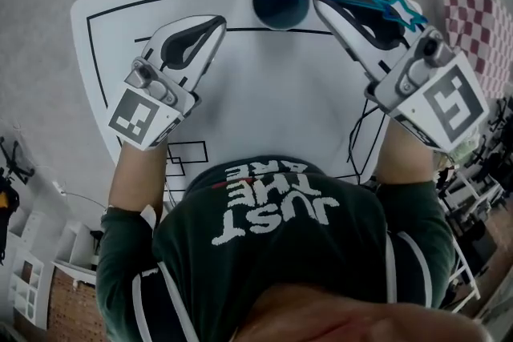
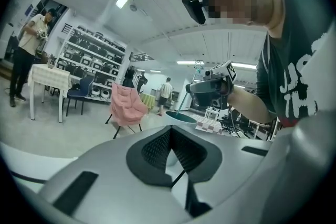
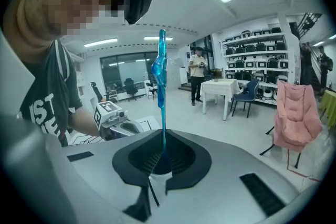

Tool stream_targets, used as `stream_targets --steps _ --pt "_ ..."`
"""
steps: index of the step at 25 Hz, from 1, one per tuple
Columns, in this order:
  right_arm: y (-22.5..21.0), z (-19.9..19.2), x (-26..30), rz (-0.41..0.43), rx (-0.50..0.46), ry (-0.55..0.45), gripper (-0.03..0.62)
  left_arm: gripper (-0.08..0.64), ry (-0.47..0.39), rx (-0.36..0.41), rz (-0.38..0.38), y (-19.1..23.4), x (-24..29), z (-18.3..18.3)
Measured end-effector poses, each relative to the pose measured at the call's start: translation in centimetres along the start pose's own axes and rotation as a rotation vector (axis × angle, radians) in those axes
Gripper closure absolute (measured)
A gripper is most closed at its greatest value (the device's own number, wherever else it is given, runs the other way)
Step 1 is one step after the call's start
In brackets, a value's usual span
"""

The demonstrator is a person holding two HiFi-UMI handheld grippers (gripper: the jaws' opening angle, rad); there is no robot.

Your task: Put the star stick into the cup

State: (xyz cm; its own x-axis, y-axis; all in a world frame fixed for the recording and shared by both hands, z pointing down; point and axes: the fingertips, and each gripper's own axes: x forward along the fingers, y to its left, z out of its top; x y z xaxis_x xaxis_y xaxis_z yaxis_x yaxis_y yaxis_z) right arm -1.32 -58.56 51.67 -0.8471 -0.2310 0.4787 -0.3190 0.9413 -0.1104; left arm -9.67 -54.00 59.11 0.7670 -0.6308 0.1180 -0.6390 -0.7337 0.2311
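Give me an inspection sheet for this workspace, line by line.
Surface: white table with black outlines drawn on it.
Job's things: dark cup near the far edge; blue star stick, thin end reaching the cup's rim.
Clutter: nothing seen.
Grippers: left hand-held gripper shut, empty; right hand-held gripper shut on the star stick.
Cables: black cable on the table's right side.
Surroundings: checkered cloth to the right, pink chair, shelves, a standing person.
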Motion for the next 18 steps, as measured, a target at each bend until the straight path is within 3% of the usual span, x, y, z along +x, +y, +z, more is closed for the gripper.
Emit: stream_targets --steps 13,14,15,18 --pt "-0.2 -0.4 1.0 0.001 -0.027 0.036 0.545 0.551 0.008 -0.019 -0.008 0.0 0.2 -0.3" --pt "-0.1 -0.5 1.1 0.007 -0.026 0.038 0.52 0.551 0.009 -0.02 -0.008 0.0 0.2 -0.4" --pt "0.0 -0.6 1.2 0.01 -0.025 0.041 0.432 0.551 0.009 -0.021 -0.008 -0.1 0.2 -0.5" --pt "0.0 -1.0 1.4 0.001 -0.024 0.048 0.399 0.551 0.017 -0.03 -0.008 -0.2 0.1 -0.8"
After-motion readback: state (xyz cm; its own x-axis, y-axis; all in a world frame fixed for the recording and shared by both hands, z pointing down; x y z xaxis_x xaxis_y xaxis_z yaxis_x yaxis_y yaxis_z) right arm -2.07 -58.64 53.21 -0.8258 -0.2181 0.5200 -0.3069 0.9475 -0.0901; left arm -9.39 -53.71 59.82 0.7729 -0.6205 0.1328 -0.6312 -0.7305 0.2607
